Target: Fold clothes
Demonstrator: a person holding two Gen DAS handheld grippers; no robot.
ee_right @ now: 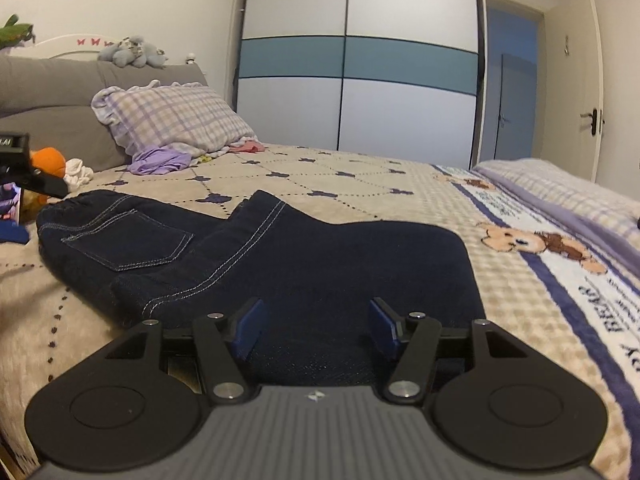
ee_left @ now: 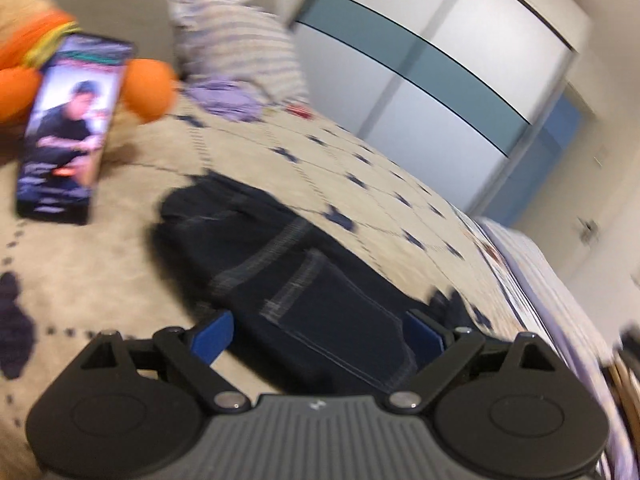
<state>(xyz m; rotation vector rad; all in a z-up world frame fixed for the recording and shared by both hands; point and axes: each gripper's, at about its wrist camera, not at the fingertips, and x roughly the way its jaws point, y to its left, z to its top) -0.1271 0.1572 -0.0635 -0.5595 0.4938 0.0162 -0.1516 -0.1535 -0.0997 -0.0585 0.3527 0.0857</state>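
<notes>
left gripper (ee_left: 320, 336) spread wide, right gripper (ee_right: 316, 330) likewise

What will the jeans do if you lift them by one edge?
The jeans would likely droop and unfold, since they already lie in soft folded layers on the bed. They probably feel heavy for cloth: the denim looks thick, with stout stitched seams. They shouldn't slip much on the fuzzy blanket.

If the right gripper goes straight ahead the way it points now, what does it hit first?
Most likely the dark jeans. The right gripper is open and low over the bed, with the folded denim lying directly between and beyond its fingers. Depth is unclear, so it may skim over the fabric.
</notes>
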